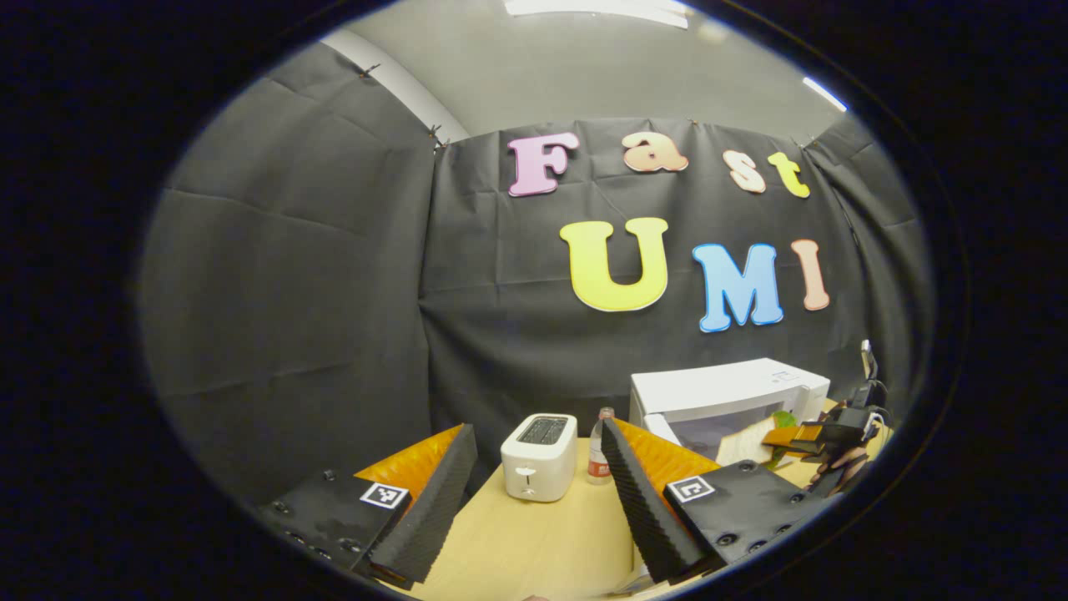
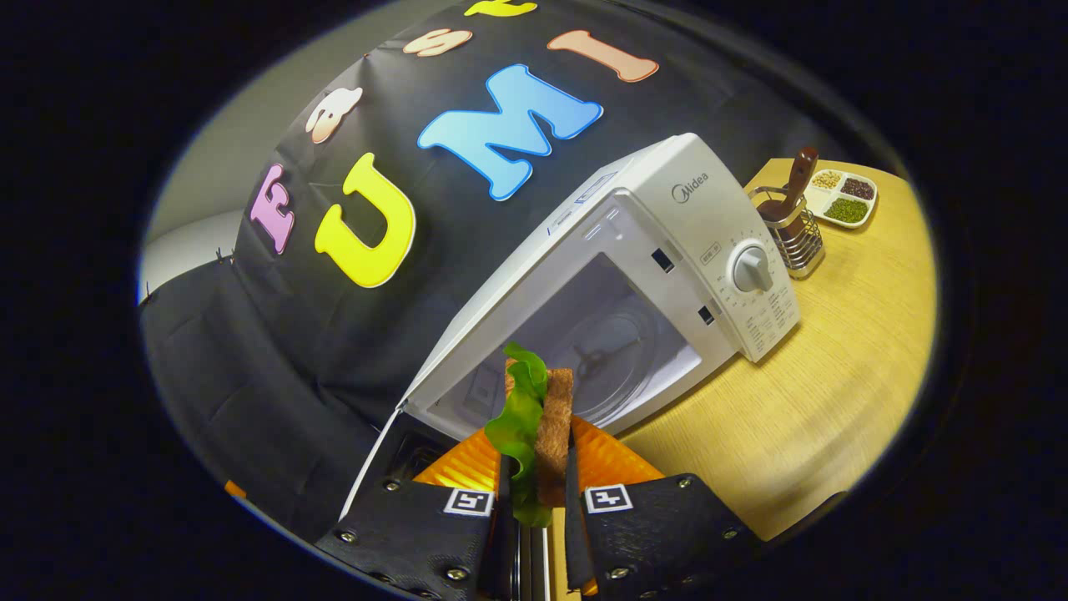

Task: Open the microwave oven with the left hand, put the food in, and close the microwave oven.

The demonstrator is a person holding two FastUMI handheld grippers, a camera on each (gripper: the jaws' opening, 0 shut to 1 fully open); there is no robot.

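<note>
Microwave oven [image 2: 634, 275], centre of the right gripper view, stands with its door [image 2: 375, 467] swung open. Right gripper [image 2: 534, 492] is clamped on the sandwich [image 2: 538, 417] just before the cavity. Advance level, clearing the door frame. Left gripper [image 1: 534, 492] is spread wide, holding nothing.

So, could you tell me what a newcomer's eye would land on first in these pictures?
Probably the toast-and-green-lettuce sandwich clamped upright in the right gripper, just before the white microwave oven with its door swung open. In the left gripper view, the left gripper hangs open and empty over the pale wooden table, facing a white two-slot toaster.
</note>
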